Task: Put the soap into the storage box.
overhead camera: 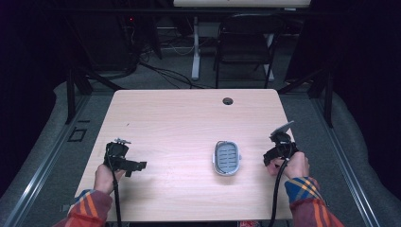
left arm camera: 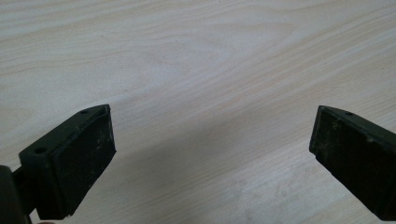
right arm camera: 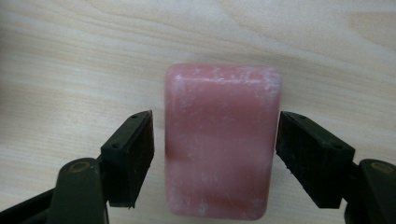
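Observation:
A pink bar of soap [right arm camera: 219, 154] lies flat on the wooden table [overhead camera: 179, 118], seen close up in the right gripper view. My right gripper [right arm camera: 215, 119] straddles it with a pad on each long side. A thin gap shows at the left pad [right arm camera: 140, 154], and the right pad stands at the soap's edge. In the high view this gripper [overhead camera: 270, 158] sits near the table's right edge. A grey oval soap dish [overhead camera: 227, 157] rests just left of it. My left gripper [overhead camera: 135, 165] hovers at the front left, jaws wide open [left arm camera: 212, 128] over bare wood.
A round cable hole [overhead camera: 228, 100] sits near the table's far edge. Beyond the table stand a black chair [overhead camera: 246, 42] and a white desk leg [overhead camera: 195, 47] on a floor with cables. Dark frame posts flank the table.

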Demonstrator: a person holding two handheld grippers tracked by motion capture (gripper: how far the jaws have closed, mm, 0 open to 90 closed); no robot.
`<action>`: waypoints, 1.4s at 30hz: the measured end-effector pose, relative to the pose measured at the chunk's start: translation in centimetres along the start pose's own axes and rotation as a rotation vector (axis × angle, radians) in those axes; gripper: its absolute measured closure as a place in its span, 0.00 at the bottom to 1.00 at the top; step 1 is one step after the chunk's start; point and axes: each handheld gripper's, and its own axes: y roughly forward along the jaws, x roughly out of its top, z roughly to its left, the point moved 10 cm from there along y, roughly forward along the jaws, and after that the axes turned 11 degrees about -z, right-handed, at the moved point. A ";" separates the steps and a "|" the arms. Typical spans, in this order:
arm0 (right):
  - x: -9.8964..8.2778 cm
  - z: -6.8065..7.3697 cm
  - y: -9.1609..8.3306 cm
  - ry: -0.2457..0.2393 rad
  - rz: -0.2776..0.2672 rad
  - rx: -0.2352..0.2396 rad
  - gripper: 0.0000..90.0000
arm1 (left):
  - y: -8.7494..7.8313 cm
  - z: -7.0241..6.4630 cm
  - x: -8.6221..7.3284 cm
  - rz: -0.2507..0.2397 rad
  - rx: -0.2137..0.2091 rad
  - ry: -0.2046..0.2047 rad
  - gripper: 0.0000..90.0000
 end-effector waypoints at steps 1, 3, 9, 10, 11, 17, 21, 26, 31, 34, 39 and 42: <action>-0.2 -0.2 0.1 -0.014 0.019 0.000 0.33 | 0.0 -0.1 0.0 -0.003 0.002 0.001 0.00; -0.3 -0.2 0.3 -0.005 0.019 0.008 0.34 | 0.0 -0.1 0.0 -0.003 0.001 0.001 0.00; -0.4 -0.2 0.4 -0.033 0.032 -0.001 0.36 | 0.1 0.1 -0.1 -0.002 0.002 -0.004 0.00; -0.4 -0.1 0.6 -0.033 0.029 -0.001 0.36 | 0.1 0.1 -0.1 0.002 0.002 -0.006 0.00; -0.4 0.0 0.6 -0.035 0.028 0.001 0.36 | 0.1 0.2 -0.1 0.005 0.004 -0.005 0.00; -0.5 0.1 0.7 -0.051 0.030 0.000 0.40 | 0.0 0.1 0.0 -0.001 0.019 0.026 0.00; -0.4 0.0 0.7 -0.064 0.029 0.006 0.41 | 0.0 -0.2 0.0 0.007 0.014 0.040 0.00; -0.4 0.0 0.7 -0.079 0.036 0.019 0.41 | 0.0 -0.2 -0.1 0.006 0.017 0.037 0.00; -0.4 -0.1 0.7 -0.084 0.035 0.015 0.41 | 0.0 -0.2 -0.1 0.007 0.016 0.040 0.00; -0.4 -0.1 0.6 -0.092 0.045 0.006 0.41 | 0.0 -0.3 -0.1 0.007 0.012 0.043 0.00; -0.4 -0.1 0.6 -0.099 0.047 0.012 0.41 | 0.0 -0.3 -0.1 0.006 0.012 0.041 0.00; -0.4 -0.2 0.6 -0.101 0.044 0.016 0.41 | 0.0 -0.4 -0.1 0.007 0.009 0.041 0.00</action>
